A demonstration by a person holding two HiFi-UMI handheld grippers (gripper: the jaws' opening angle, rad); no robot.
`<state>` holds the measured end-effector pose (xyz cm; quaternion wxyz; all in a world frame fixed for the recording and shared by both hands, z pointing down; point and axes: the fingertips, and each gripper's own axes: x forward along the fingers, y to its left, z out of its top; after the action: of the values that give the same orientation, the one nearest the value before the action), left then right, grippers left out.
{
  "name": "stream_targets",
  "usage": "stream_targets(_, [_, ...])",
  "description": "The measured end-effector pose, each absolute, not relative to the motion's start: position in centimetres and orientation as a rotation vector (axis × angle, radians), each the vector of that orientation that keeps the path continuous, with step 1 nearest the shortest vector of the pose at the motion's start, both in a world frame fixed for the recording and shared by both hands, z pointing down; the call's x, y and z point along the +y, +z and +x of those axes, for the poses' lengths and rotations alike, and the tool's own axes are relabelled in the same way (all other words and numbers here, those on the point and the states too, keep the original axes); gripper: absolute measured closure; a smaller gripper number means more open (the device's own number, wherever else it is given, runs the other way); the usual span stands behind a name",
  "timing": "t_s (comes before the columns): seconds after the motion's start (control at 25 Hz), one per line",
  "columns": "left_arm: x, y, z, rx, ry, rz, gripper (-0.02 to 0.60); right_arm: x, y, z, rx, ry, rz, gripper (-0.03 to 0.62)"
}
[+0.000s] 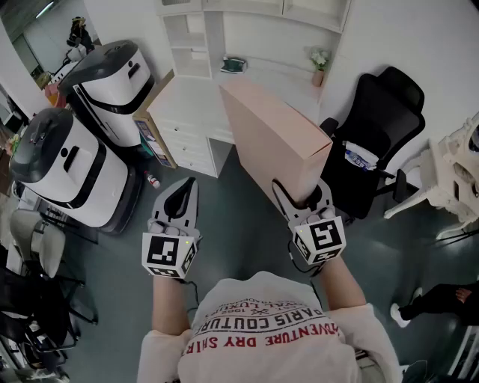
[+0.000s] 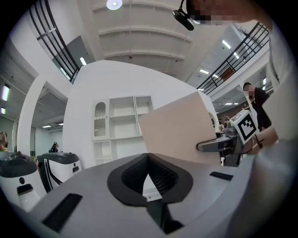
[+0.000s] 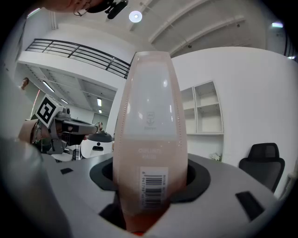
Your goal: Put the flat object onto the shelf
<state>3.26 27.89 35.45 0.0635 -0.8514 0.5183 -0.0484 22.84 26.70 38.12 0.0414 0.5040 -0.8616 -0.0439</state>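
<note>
Two grippers in the carrying step: the flat pink box is pinched at its near end by the right gripper and held short of the white shelf, the left gripper is pressed together, empty, and a forward reach to the shelf is probably called for next.

- Dark grey floor, plain white walls.
- White shelf unit above a white desk with drawers (a small potted flower stands on it).
- Black office chair near the desk.
- Round ceiling light.
</note>
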Motion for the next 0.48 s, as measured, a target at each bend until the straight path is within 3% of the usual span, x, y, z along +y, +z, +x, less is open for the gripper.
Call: stream_targets(0.48, [27.5, 35.6, -0.5, 1.558, -0.092, -2.589, 0.571, 26.4, 38.6, 20.0, -2.614, -0.102, 1.595, 0.316])
